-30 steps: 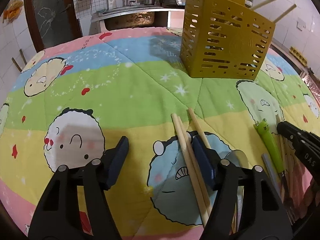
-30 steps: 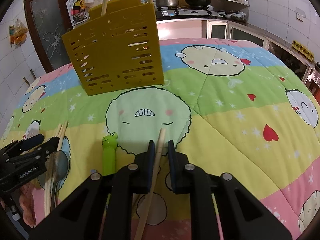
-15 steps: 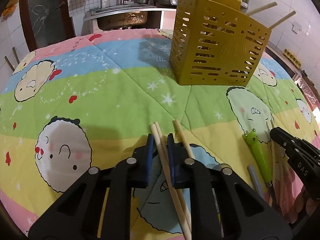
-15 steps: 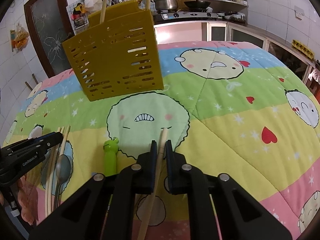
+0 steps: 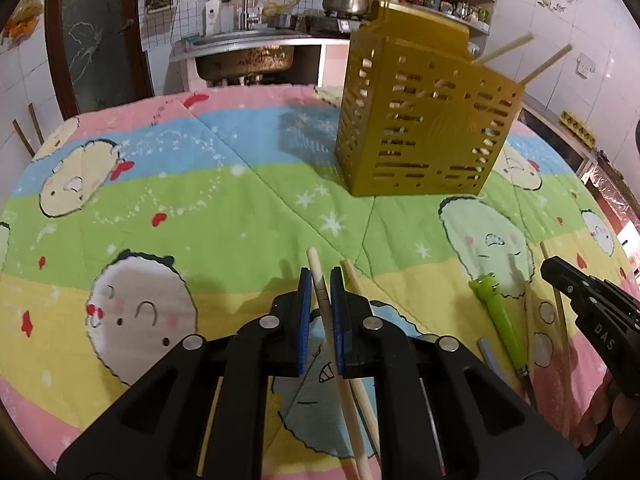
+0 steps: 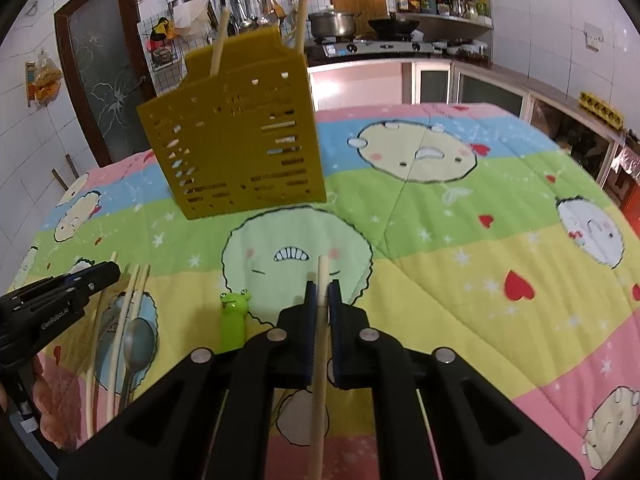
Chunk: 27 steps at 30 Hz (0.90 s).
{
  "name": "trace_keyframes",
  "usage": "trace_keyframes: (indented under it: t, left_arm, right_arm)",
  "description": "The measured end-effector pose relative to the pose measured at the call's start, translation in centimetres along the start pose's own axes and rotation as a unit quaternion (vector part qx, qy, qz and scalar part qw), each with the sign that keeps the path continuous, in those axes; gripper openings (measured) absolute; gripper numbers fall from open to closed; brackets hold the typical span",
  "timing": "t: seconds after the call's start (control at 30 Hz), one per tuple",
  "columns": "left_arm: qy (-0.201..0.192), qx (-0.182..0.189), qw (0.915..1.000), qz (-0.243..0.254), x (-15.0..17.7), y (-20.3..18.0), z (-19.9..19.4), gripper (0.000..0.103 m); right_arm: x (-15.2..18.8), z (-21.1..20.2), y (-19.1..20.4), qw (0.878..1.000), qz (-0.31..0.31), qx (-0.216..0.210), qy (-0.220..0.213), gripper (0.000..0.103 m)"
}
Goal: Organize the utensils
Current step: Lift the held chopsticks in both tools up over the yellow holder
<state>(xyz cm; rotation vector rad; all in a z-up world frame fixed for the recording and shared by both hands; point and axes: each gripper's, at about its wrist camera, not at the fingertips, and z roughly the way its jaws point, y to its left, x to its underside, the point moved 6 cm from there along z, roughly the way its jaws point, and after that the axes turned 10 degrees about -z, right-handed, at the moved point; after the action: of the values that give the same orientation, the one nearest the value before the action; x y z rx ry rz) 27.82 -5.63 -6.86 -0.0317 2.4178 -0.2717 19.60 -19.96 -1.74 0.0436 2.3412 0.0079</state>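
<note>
1. The side of the left gripper [image 6: 94, 276], seen from the right wrist, carries white lettering that looks like "CenRobot…", its end hard to read; the right gripper [image 5: 554, 270], seen from the left wrist, shows "DAS", the rest cut off.
2. The left gripper's jaws have just been closing and now clench one pale chopstick [image 5: 320, 284], which pokes out past the blue pads [image 5: 306, 312]. A second chopstick [image 5: 354, 280] lies just beside it on the quilt [image 5: 224, 216], outside the grip.
3. The right gripper is clenched on another chopstick [image 6: 322, 276], its tip above the green cartoon face.
4. The yellow slotted utensil holder [image 5: 424, 124] stands upright toward the quilt's far edge, with two chopsticks [image 6: 302, 4] leaning out of its top.
5. Between the grippers, near the quilt's near edge, lie a frog-topped green handle [image 6: 234, 320], a metal spoon [image 6: 138, 344] and more loose chopsticks [image 6: 134, 296].
6. The frog handle's lower end is too blurred to identify. Sink, pots and shelves fill the background.
</note>
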Motion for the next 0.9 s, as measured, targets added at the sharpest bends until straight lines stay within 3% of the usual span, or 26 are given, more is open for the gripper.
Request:
trace_keyframes:
  t: [0.33, 0.7, 0.9]
  left_arm:
    - [-0.074, 0.012, 0.9972, 0.004, -1.4, 0.3, -5.9, 0.008]
    - [-0.162, 0.017, 0.9859, 0.039, -1.1, -1.0, -12.4, 0.006]
    - [-0.170, 0.020, 0.9849, 0.027, -0.6, -0.1, -13.3, 0.006]
  right_arm:
    - [-1.3, -3.9, -0.6, 0.999, 0.003, 0.012, -0.049, 0.006]
    - [-2.1, -9.3, -0.7, 0.993, 0.000, 0.024, -0.119, 0.006]
    - [-1.7, -12.3, -0.3, 0.986, -0.007, 0.032, -0.161, 0.006]
